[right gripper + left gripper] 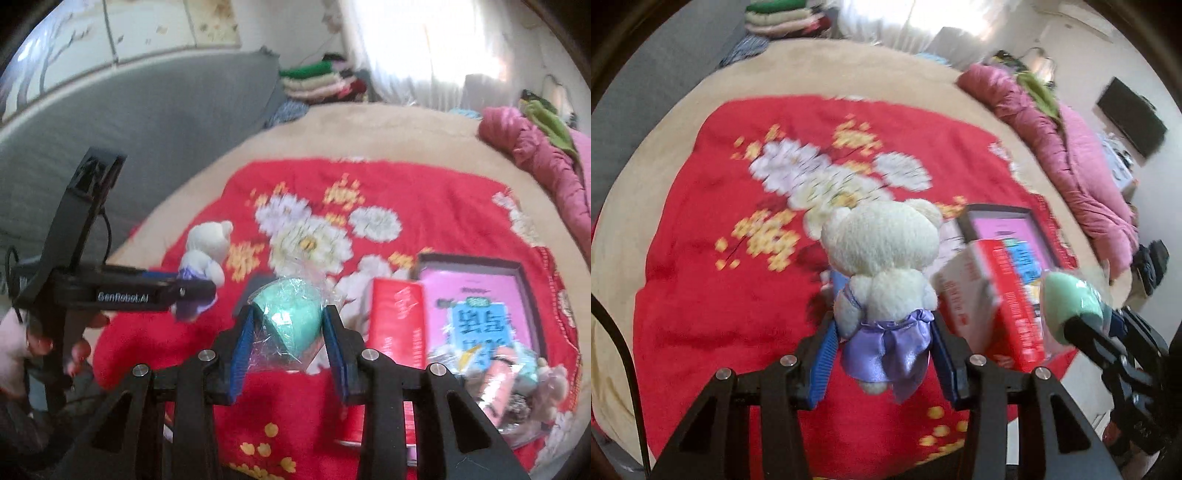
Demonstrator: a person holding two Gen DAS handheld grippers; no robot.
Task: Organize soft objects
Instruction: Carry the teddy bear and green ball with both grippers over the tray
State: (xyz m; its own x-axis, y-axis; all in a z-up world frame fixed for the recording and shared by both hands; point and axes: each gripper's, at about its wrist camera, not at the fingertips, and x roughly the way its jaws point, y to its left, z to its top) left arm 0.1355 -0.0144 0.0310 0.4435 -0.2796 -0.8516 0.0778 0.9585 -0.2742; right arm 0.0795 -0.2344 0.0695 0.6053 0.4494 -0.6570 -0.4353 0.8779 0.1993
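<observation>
A cream teddy bear (886, 258) in a purple satin dress hangs above the red flowered blanket (720, 295), with my left gripper (882, 332) shut on its body. That bear (207, 251) also shows at the left of the right wrist view, in the left gripper (192, 291). A mint green soft ball in clear wrap (291, 317) sits between the blue pads of my right gripper (291, 325), which is shut on it. The green ball (1071, 306) and the right gripper (1082, 325) appear at the right of the left wrist view.
A red open box (399, 328) with a pink printed packet (476, 306) and other small items lies on the blanket to the right. A pink quilt (1071, 155) runs along the bed's right side. Folded clothes (317, 81) are stacked by the grey headboard (147, 122).
</observation>
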